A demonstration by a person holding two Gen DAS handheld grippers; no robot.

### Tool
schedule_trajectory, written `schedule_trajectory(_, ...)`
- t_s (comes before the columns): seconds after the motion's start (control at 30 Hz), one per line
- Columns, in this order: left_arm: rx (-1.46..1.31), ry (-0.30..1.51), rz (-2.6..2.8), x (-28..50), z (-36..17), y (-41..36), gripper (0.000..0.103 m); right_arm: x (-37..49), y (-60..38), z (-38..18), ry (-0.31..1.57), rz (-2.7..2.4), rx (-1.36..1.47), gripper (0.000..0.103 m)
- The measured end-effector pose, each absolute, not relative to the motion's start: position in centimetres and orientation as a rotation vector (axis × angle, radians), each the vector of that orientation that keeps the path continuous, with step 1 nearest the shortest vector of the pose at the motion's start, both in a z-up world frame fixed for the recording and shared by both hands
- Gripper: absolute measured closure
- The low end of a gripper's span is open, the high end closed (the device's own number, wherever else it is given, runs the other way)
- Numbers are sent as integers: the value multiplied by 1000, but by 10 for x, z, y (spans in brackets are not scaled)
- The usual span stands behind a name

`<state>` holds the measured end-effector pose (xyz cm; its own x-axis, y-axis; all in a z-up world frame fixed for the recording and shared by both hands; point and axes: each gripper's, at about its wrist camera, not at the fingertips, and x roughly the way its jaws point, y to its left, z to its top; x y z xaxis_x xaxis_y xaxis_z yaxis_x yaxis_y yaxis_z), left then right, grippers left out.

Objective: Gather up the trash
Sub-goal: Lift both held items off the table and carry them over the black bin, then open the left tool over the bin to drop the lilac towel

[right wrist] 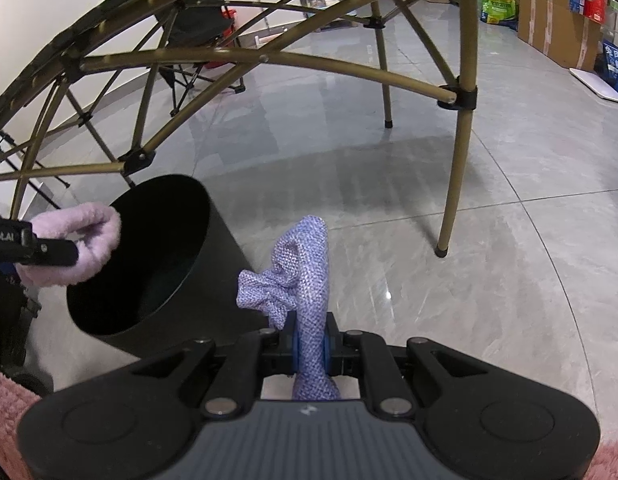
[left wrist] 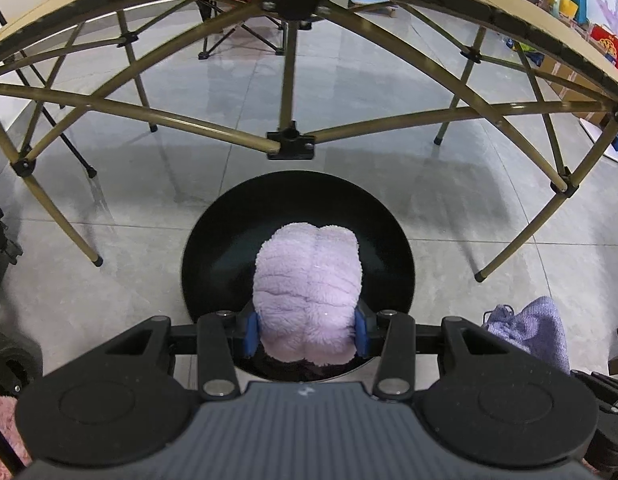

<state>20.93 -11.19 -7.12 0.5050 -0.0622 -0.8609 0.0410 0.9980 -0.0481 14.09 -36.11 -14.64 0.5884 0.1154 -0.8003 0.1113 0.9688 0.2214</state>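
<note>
Left gripper (left wrist: 307, 330) tilted over black bin (left wrist: 213, 240), clamping fluffy cloth (left wrist: 307, 284)

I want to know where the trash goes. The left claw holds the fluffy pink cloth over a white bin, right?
Not quite: the bin is black, not white. The left wrist view shows the left claw holding the fluffy pink cloth over it.

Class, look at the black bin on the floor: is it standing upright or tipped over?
Upright. The black bin stands on the floor with its round opening facing up, and the left wrist view looks straight down into it.
</note>
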Motion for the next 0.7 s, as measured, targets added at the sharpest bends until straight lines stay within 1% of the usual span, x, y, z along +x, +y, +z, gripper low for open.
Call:
schedule_trajectory(0.57, -26, 1125, -64, 241, -91, -138, 58, 161, -380, -152, 927, -54, 281, 93)
schedule_trajectory(0.67, -19, 1131, -56, 243, -94, -141, 55, 161, -382, -154, 928, -63, 279, 93)
schedule_trajectory(0.7, -17, 1131, -47, 243, -94, -141, 50, 161, -383, -155, 932, -63, 280, 93)
